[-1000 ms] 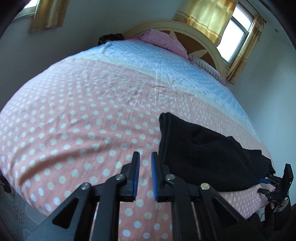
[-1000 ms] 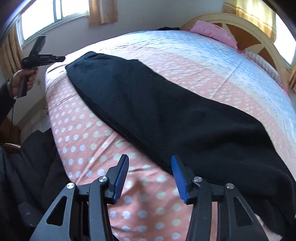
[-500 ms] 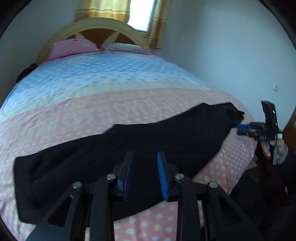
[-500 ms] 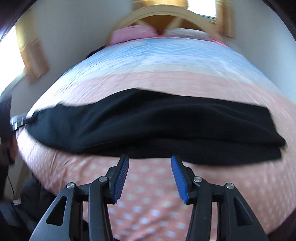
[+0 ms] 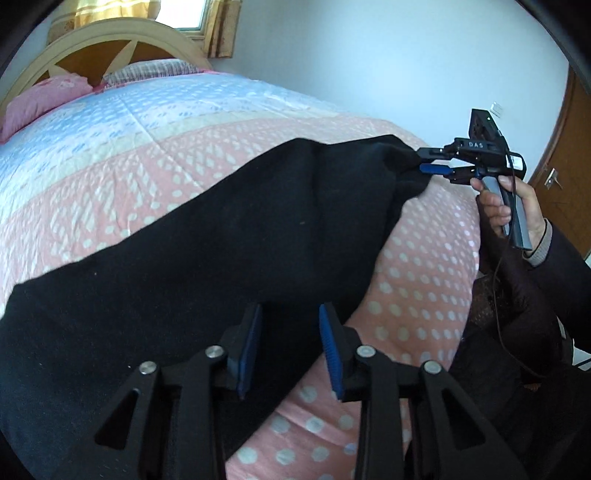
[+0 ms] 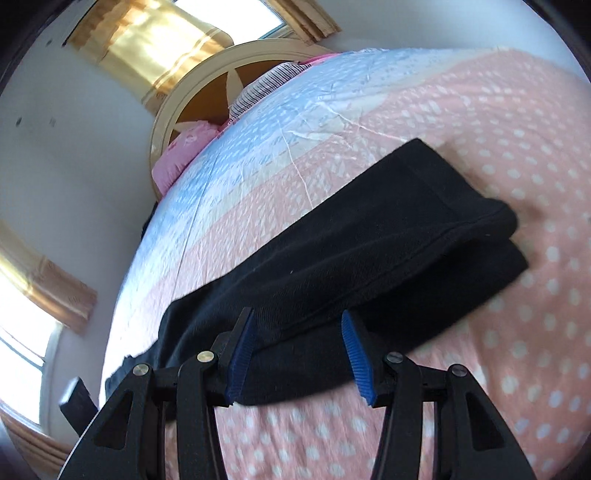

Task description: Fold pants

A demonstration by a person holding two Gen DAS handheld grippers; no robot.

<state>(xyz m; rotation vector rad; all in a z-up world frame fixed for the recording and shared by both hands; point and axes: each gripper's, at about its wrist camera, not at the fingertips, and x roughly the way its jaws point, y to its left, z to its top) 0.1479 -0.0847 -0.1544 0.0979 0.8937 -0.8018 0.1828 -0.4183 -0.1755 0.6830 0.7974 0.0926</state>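
In left view only: right gripper at pants corner.

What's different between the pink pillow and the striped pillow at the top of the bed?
The pink pillow is bright pink; the striped pillow is pale with fine dark lines. In the left claw's view the pink pillow lies further left, while the striped pillow lies nearer the window. Both lie side by side against the arched headboard, well away from the black pants.
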